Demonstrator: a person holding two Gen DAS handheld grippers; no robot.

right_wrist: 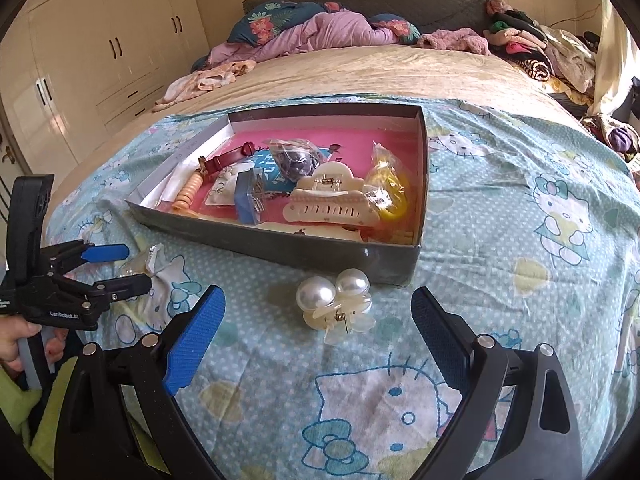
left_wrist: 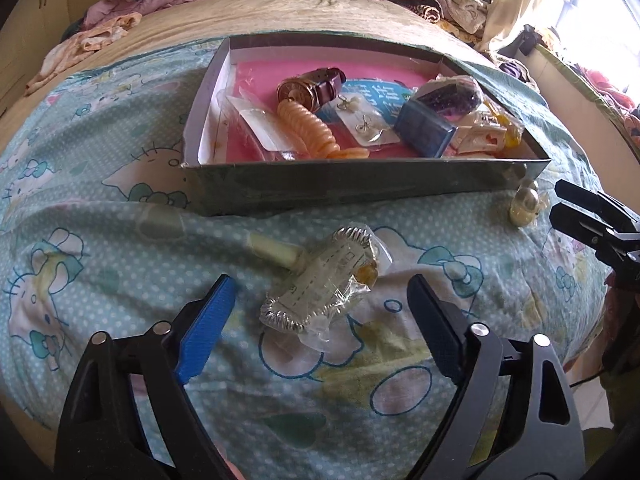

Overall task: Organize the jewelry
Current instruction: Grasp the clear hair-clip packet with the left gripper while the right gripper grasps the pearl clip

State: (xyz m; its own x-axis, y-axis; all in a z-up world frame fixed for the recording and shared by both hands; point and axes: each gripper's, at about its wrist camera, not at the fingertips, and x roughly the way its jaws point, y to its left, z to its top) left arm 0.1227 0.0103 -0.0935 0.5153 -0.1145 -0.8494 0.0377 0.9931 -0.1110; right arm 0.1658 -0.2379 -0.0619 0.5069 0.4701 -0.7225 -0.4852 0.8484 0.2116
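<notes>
A shallow grey box with a pink floor sits on the bed and holds a watch, an orange coil tie, a blue case and a cream claw clip. A clear bag with a silver coil bracelet lies on the sheet just ahead of my open left gripper. A pearl hair clip lies by the box's near corner, between the tips of my open right gripper. Both grippers are empty.
A Hello Kitty sheet covers the near bed. Piled clothes and bedding lie at the far end. White wardrobes stand at the left. A curtain and a bright window are at the right.
</notes>
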